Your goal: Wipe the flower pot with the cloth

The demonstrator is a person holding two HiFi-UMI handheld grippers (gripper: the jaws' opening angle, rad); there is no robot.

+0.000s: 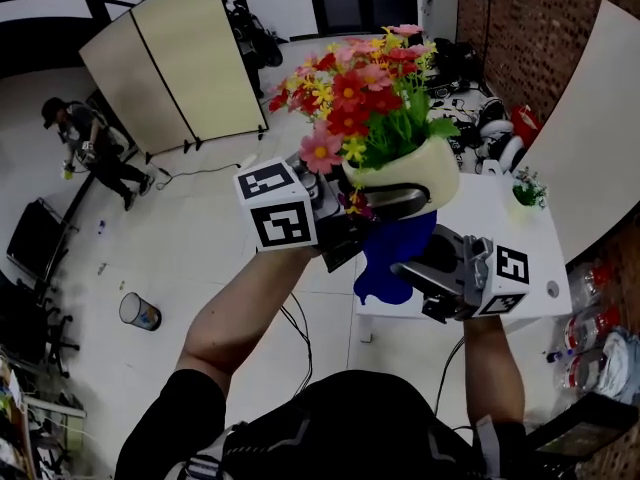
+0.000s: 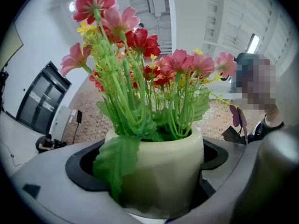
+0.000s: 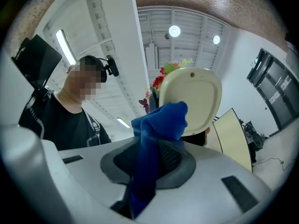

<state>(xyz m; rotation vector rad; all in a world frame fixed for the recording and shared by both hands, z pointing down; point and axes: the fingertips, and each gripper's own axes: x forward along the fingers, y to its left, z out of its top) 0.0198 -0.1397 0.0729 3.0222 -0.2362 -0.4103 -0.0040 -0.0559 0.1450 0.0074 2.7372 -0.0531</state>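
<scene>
L gripper clamped round the pot, flowers above its jaws; R gripper pinching the cloth, top end against pot's base.

I had little room to work. The left gripper was clamped round the flower pot. The right gripper sat close beneath it, with the cloth filling the gap under the pot. The flowers barred any approach from above. The table below lay mostly bare, and only a small potted plant stood at its far corner.
</scene>
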